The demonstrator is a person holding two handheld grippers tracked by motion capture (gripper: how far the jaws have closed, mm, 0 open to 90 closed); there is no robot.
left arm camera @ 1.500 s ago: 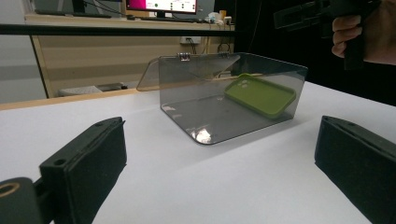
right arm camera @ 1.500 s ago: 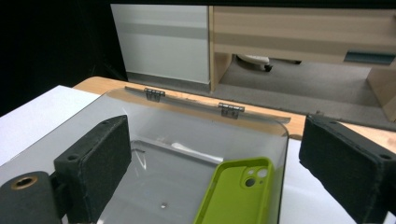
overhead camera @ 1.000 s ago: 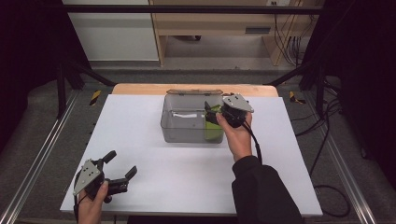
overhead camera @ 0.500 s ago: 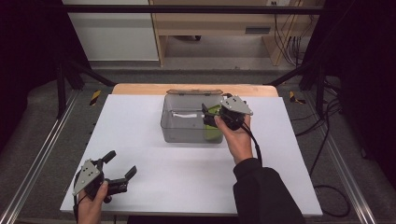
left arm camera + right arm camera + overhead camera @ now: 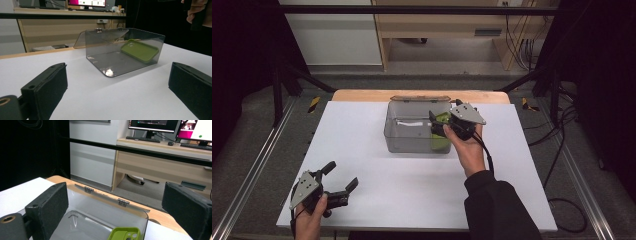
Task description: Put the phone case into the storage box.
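A person's right claw [image 5: 438,125] hovers with its jaws spread wide and empty over the right end of a clear plastic box [image 5: 412,131] at the far middle of the white tabletop [image 5: 412,175]. Its hinged lid [image 5: 419,98] is thrown back toward the wooden far edge. Inside, a green phone case [image 5: 441,134] leans against the right-hand wall, its camera cutout uppermost; in the right gripper view the case's top edge [image 5: 124,234] sits just below and between the jaws. The left claw [image 5: 337,184] rests low at the near left corner of the tabletop, also open and holding nothing, well apart from the box, its camera looking across at the case [image 5: 140,50] through the smoky wall [image 5: 130,58].

The risks from here appear modest but real. The case stands tilted rather than flat, so a jaw brushing it could tip it down onto the floor of the box. The box looks light and nothing steadies it; a jaw catching its rim might shove it across the tabletop or swing the lid forward.
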